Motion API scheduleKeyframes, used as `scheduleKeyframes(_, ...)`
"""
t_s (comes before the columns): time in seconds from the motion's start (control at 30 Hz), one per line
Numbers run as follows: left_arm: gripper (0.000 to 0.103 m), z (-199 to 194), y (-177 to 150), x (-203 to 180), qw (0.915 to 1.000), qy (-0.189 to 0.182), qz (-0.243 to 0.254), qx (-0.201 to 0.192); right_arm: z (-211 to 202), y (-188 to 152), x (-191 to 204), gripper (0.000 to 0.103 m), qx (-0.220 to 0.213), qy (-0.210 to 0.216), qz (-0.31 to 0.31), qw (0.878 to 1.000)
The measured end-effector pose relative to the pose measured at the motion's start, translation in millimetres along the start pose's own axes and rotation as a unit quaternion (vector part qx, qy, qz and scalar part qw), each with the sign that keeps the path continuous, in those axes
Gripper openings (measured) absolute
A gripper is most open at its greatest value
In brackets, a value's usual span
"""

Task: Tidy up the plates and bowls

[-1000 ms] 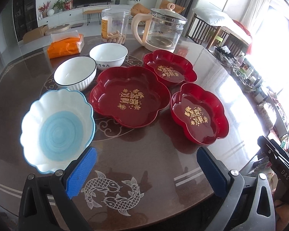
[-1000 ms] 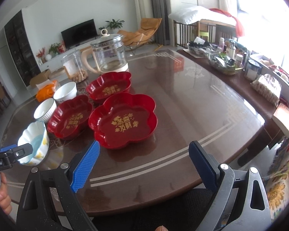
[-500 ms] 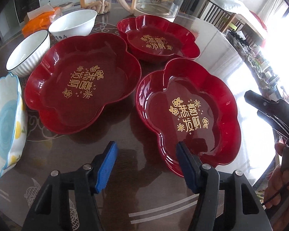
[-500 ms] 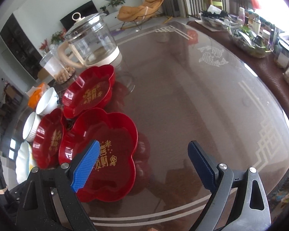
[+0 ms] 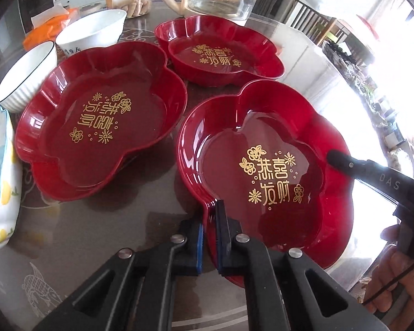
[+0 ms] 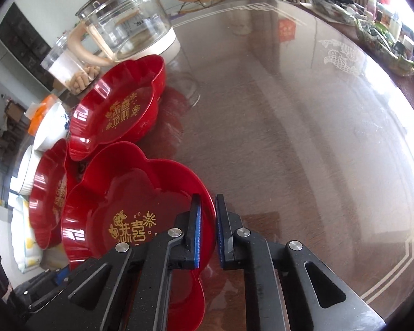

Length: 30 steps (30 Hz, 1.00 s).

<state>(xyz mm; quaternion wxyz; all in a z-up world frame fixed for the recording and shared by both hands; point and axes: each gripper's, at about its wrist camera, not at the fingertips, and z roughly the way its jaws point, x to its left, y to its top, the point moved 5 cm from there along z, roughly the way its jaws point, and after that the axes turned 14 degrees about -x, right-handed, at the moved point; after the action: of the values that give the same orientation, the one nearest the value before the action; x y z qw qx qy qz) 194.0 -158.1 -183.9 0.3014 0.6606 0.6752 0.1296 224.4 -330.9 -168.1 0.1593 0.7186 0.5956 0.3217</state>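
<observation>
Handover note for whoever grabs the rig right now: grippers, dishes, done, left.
Left gripper: shut on the near red plate, clamping its near-left rim.
Right gripper: shut on the same plate's opposite rim.
Other dishes: two more red plates, two white bowls and a scalloped blue-white bowl, all separate on the table.
Done: nothing stacked, only the grip.
Left: lift this plate, likely nest the plates, then the bowls.

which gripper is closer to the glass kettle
Neither clearly; both the left gripper and the right gripper are shut on the near red plate, with the glass kettle past the far plate.
</observation>
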Motion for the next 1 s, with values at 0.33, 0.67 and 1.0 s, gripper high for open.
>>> scheduleKeyframes(0.33, 0.006, -60.3, -33.2, -31.6, 0.9960, -0.044, 0.075, -0.023, -103.8, -67.1, -19.5, 0.010, -0.031, -0.019, 0.048, 0.998)
scheduleKeyframes(0.67, 0.012, -31.7, -55.4, -55.2, 0.9922, -0.051, 0.114, -0.009, -88.2, -82.9, -61.7, 0.011, -0.035, -0.072, 0.088, 0.993)
scheduleKeyframes(1.0, 0.092, -104.2, -28.0, 11.2, 0.9875, -0.044, 0.072, -0.133, -158.0, -69.1, -56.2, 0.059, -0.164, -0.113, 0.095, 0.975)
